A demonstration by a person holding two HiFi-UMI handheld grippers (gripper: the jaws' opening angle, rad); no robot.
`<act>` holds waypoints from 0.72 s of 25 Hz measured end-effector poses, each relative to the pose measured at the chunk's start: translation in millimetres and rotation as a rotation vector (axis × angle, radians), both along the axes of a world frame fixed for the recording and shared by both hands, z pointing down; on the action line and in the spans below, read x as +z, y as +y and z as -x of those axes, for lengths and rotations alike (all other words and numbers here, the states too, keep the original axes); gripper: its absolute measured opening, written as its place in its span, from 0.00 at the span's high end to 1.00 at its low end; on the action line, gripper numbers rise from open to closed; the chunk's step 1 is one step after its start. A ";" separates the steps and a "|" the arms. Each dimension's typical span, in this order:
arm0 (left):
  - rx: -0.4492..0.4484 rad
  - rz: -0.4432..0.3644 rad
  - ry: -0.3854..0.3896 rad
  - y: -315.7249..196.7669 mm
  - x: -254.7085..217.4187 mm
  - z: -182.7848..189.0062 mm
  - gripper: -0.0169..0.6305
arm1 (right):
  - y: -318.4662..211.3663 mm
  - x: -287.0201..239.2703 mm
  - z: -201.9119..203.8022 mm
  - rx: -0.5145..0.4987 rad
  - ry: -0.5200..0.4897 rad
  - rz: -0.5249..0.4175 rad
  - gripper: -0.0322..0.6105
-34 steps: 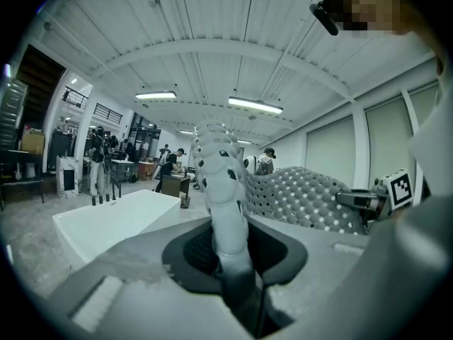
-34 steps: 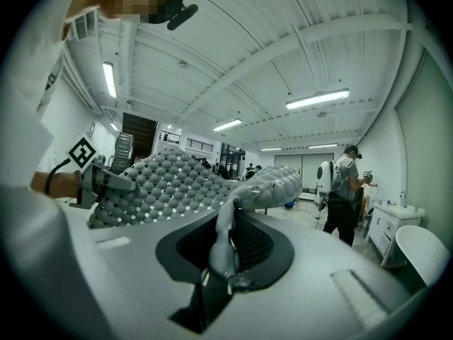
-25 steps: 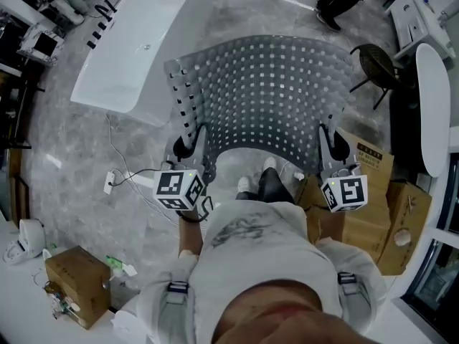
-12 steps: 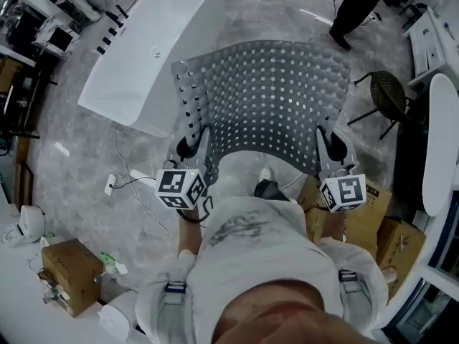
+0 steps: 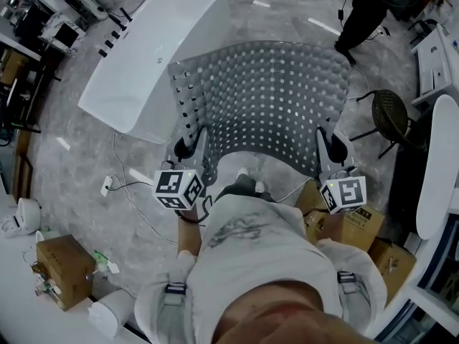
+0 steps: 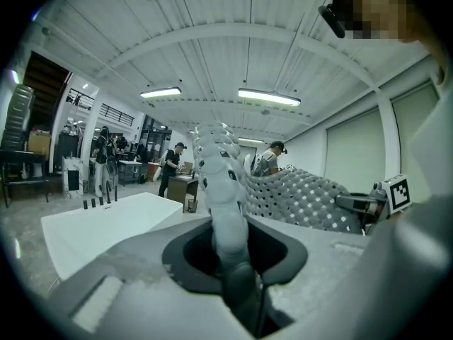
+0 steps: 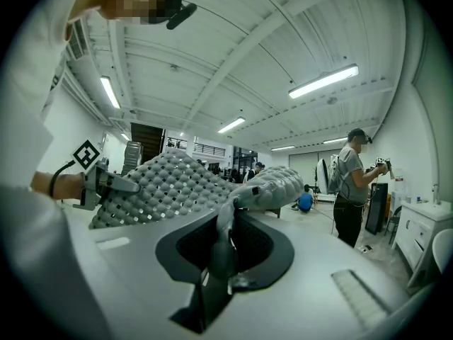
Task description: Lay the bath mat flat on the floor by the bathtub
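A grey bath mat (image 5: pixel 265 99) full of small holes hangs spread in the air in front of me, above the marble floor. My left gripper (image 5: pixel 188 147) is shut on its near left corner, and the mat's edge (image 6: pixel 225 204) rises folded from between the jaws. My right gripper (image 5: pixel 331 149) is shut on the near right corner, where the mat (image 7: pixel 170 183) drapes away to the left. The white bathtub (image 5: pixel 158 56) stands on the floor at the upper left, just left of the mat, and also shows as a bathtub (image 6: pixel 106 225) in the left gripper view.
Cardboard boxes (image 5: pixel 351 224) sit at my right foot, another box (image 5: pixel 61 264) at the lower left. A black stool (image 5: pixel 394 120) and a white oval panel (image 5: pixel 437 163) stand on the right. A cable (image 5: pixel 122 185) trails by the tub. A person (image 5: pixel 366 13) stands far right.
I have stepped forward: the boxes and stool slid back and right in the head view, and the tub sits closer to the mat. Both grippers still hold the mat spread.
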State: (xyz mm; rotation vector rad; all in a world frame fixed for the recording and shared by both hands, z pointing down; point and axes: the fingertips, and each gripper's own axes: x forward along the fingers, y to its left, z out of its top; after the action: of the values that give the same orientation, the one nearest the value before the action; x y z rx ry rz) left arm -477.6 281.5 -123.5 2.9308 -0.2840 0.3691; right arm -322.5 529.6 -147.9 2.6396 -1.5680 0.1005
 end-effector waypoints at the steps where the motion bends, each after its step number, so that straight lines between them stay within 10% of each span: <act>1: -0.001 0.002 0.000 -1.4 1.0 -6.5 0.84 | -1.6 0.8 -6.7 -0.001 0.000 0.003 0.88; 18: -0.015 0.054 -0.027 -79.7 30.3 -148.0 0.84 | -94.7 14.5 -156.8 -0.042 -0.003 0.073 0.88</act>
State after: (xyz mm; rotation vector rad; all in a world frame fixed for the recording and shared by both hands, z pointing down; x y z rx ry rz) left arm -329.6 201.8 -93.2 2.8706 -0.2954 0.4079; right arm -165.7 434.9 -133.5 2.5508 -1.5882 0.1562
